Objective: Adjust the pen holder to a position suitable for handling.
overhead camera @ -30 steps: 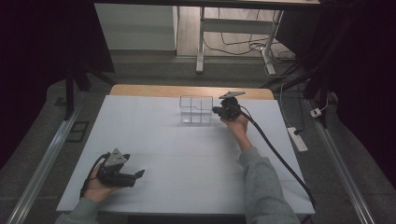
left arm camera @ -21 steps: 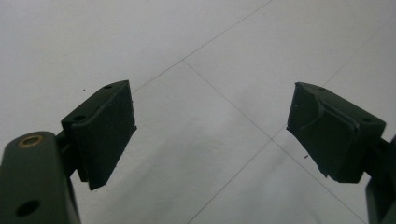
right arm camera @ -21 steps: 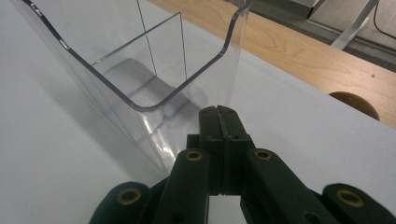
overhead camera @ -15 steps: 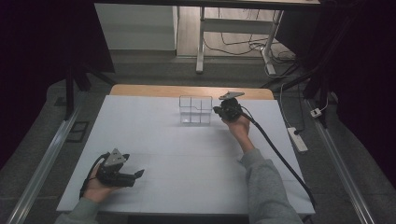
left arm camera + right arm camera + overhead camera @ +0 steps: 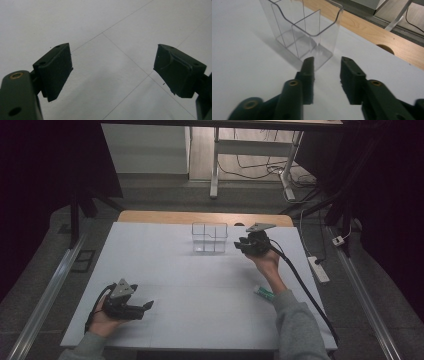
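Standing near the tabletop's (image 5: pixel 165 270) far edge, the clear divided organizer (image 5: pixel 210 238) lies just ahead-left of the right gripper (image 5: pixel 327 72), far nearer than the left gripper (image 5: pixel 113 72), whose jaws gape empty at the near-left corner. Since a second ago, the right jaws have just been opening with nothing between them, backing slightly off the organizer.

The right tongs (image 5: pixel 239 245), which had sat right against the near right corner of the clear divided box (image 5: pixel 210 238), drew back toward the person and a little to the right, lifting slightly. Their jaws had just been opening, with nothing between them. A small green-and-white packet (image 5: pixel 265 293) came into sight on the counter (image 5: pixel 200 320) beside the right forearm
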Demonstrator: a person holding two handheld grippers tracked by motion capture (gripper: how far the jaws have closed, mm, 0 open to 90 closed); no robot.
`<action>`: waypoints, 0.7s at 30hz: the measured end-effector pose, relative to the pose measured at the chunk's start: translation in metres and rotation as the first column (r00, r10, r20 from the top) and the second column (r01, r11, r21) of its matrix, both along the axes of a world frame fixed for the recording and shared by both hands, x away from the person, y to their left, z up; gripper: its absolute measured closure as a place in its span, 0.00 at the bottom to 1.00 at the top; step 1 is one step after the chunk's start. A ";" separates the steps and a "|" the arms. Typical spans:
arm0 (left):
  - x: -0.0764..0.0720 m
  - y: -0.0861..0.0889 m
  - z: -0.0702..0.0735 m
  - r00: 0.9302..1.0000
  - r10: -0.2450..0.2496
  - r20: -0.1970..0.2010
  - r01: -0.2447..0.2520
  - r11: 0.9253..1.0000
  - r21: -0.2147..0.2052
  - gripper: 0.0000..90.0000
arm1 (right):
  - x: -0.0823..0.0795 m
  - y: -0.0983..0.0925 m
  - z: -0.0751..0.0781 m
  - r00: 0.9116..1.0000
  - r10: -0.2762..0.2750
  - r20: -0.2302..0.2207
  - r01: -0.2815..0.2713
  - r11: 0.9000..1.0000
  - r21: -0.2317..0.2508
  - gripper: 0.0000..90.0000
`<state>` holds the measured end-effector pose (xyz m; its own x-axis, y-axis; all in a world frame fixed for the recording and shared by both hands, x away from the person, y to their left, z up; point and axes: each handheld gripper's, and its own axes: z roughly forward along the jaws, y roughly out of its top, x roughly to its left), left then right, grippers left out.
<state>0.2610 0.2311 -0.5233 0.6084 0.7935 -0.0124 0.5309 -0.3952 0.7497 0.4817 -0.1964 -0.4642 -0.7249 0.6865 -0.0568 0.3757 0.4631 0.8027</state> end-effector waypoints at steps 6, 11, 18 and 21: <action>0.001 0.000 0.000 1.000 0.006 0.002 -0.006 1.000 -0.002 0.17 | -0.022 -0.024 0.006 1.000 0.019 -0.021 -0.018 0.999 0.035 0.57; 0.001 0.000 0.001 1.000 0.009 0.007 -0.009 1.000 -0.004 0.17 | -0.045 -0.042 0.011 1.000 0.015 0.003 -0.015 0.999 0.038 0.54; 0.001 -0.001 0.000 1.000 0.010 0.006 -0.010 1.000 0.003 0.17 | -0.073 -0.062 0.016 1.000 0.029 0.010 -0.029 0.999 0.030 0.50; 0.000 -0.002 0.000 1.000 0.010 0.005 -0.010 1.000 -0.004 0.17 | -0.084 -0.067 0.018 0.999 0.040 0.018 -0.040 0.999 0.008 0.49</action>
<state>0.2611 0.2294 -0.5236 0.6001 0.7998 -0.0126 0.5312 -0.3867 0.7539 0.3975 -0.2637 -0.4463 -0.7507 0.6575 -0.0645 0.3427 0.4710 0.8128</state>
